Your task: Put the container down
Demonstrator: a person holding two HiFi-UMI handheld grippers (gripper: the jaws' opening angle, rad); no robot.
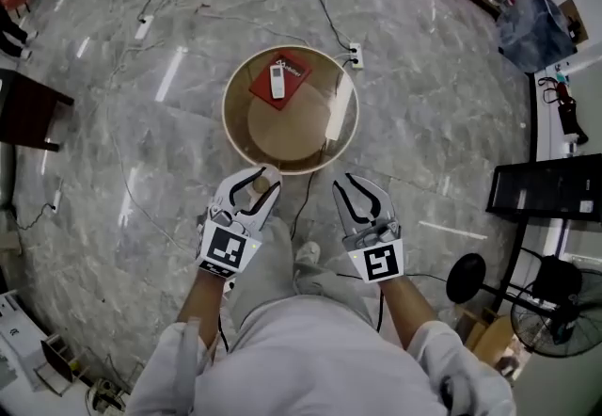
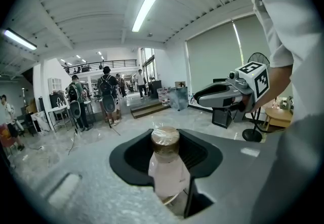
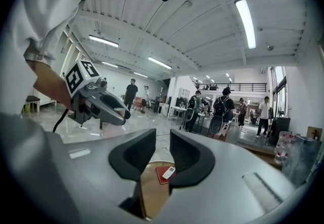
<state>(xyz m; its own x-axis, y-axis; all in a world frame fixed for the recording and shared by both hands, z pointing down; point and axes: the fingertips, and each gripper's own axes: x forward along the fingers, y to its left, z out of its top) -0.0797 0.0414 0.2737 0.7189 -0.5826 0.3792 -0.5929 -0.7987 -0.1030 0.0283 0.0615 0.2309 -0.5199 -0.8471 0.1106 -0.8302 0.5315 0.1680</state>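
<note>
The container is a small bottle (image 2: pixel 167 173) with pale pink contents and a brown wrapped cap (image 1: pixel 270 181). My left gripper (image 2: pixel 165 142) is shut on its body and holds it upright. In the head view the left gripper (image 1: pixel 257 183) hangs at the near rim of a round wooden table (image 1: pixel 324 152), with the bottle above that rim. My right gripper (image 1: pixel 350 184) is a little to the right of the table's near edge, open, with nothing between its fingers. In the right gripper view its jaws (image 3: pixel 162 140) stand apart over the table top (image 3: pixel 150 192).
A red booklet (image 1: pixel 279 77) with a white remote (image 1: pixel 277 81) on it lies at the far side of the table. Cables and a power strip (image 1: pixel 355 55) lie on the marble floor. A floor fan (image 1: pixel 557 312) and a black shelf (image 1: pixel 550 186) stand to the right; several people stand far off.
</note>
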